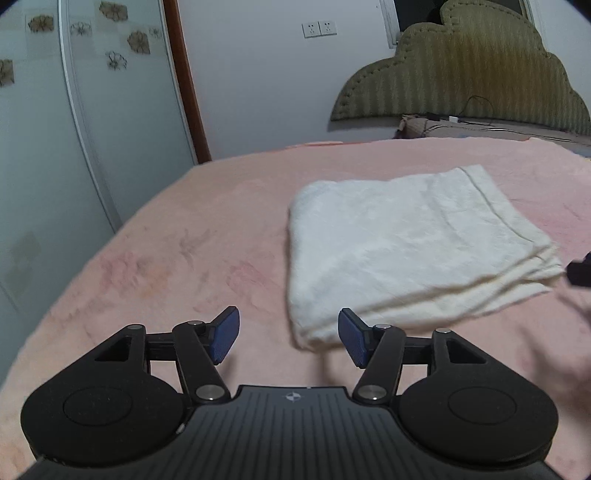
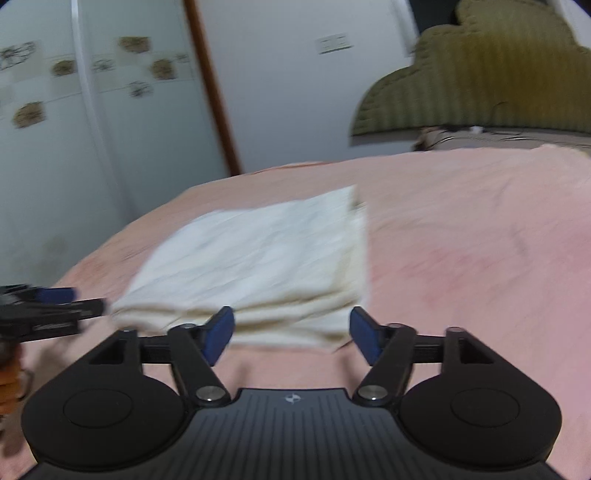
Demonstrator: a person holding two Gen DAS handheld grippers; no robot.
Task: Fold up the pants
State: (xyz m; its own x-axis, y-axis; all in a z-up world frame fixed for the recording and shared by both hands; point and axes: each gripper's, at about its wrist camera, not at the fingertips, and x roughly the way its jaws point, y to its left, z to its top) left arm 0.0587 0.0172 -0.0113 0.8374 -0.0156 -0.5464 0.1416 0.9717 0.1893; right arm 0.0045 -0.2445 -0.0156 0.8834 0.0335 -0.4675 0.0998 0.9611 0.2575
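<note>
Pink blanket (image 1: 207,236) covers bed ahead of me. Olive padded headboard (image 1: 469,74) against white wall, cable (image 1: 480,101) trailing along its base. Double socket (image 1: 319,28) on wall. Flower-patterned sliding doors (image 1: 92,110) at my left.

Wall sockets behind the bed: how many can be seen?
2. Both sit side by side on the white wall: left socket, right socket, between the brown door frame and the headboard. Others may lie hidden behind the headboard.
</note>
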